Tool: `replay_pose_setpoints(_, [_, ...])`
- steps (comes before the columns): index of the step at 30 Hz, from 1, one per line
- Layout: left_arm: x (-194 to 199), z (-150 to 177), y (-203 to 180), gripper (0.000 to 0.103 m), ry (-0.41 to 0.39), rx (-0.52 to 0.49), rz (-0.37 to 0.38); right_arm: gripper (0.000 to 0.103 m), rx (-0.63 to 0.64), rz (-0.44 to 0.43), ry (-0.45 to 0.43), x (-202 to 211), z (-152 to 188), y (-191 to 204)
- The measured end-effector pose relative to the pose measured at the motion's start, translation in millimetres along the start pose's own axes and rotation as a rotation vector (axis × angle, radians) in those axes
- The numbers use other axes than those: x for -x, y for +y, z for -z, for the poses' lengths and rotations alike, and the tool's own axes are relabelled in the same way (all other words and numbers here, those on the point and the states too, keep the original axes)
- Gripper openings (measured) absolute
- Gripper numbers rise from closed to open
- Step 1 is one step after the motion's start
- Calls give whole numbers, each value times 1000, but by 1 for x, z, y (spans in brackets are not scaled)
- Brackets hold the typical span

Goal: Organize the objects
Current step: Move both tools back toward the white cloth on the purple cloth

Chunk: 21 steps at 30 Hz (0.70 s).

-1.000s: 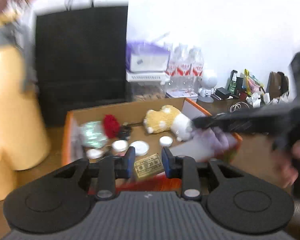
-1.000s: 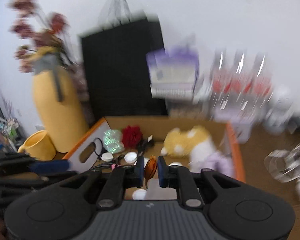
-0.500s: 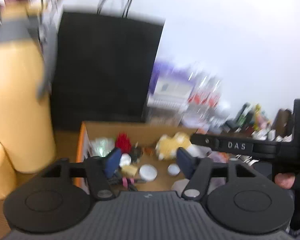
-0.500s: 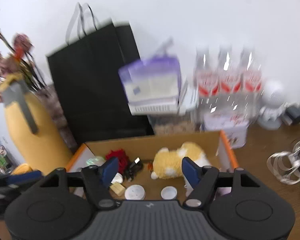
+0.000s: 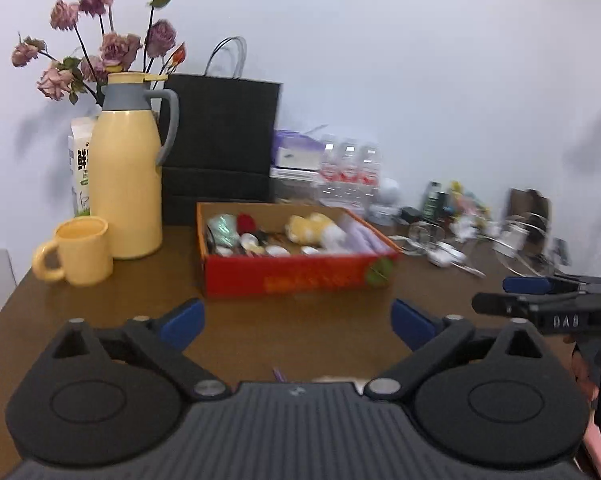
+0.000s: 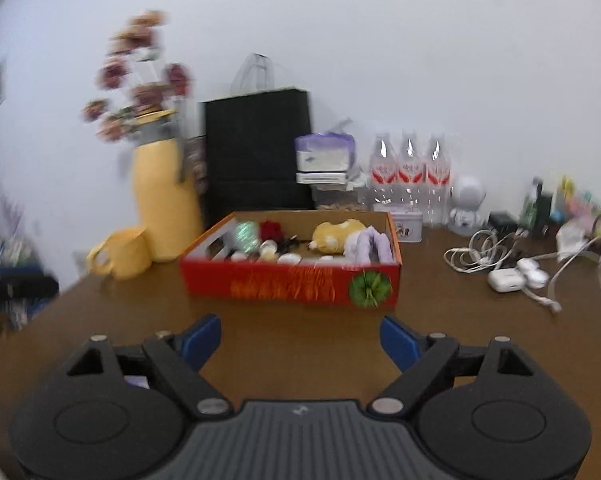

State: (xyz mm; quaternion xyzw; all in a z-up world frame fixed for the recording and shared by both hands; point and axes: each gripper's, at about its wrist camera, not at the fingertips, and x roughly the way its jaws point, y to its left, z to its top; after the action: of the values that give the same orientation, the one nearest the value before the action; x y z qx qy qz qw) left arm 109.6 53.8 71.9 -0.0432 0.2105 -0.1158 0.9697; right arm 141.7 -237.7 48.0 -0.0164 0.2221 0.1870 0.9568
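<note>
A red cardboard box (image 5: 300, 276) (image 6: 284, 284) sits mid-table, holding a yellow plush toy (image 5: 308, 228) (image 6: 336, 232), a red rose (image 5: 246, 222), a purple cloth (image 6: 370, 246) and several small white lids. My left gripper (image 5: 296, 322) hovers over bare table in front of the box, its jaws opening wide with nothing between them. The right gripper (image 6: 300, 338) is likewise short of the box, jaws opening and empty. In the left wrist view the right gripper (image 5: 496, 294) shows at the right edge, held by a hand.
Left of the box stand a yellow thermos jug (image 5: 124, 176) with flowers behind it and a yellow mug (image 5: 80, 250). A black paper bag (image 5: 220, 140) and water bottles (image 6: 408, 172) line the wall. Cables and white earbud cases (image 6: 504, 276) lie on the right.
Both grippers have drawn back from over the box to the table in front of it. Their jaws have spread from nearly shut to wide.
</note>
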Motion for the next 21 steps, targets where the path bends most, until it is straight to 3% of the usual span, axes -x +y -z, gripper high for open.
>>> replay_pose_setpoints(2, [31,20,-9,103,-7,-33,1,92,103,-19,-38,40,28,9])
replay_pose_setpoints(5, [56,41,-21,103,12,-66,-72,94,265,-5,-46,81,56,24])
replay_pose_setpoints(7, [68,49,-27,103,14,-70,-101,94,295,-14,-51,103,63,35])
replay_pose_setpoints(11, [88,55,-29,103,-22,-77,-87,98,284,-98,-104,133,72,47])
replay_pose_setpoints(16, [44,62,-25,103,33,-40,-68,95,246,-93,-59,94,80,61])
replay_pose_setpoints(19, [3,68,-24,103,89,-35,-51,85,300,-39,-45,43,82,81])
replay_pose_setpoints(21, [-24,70,-22,96,125,-29,-88,73,347,-13,-36,8,81,95])
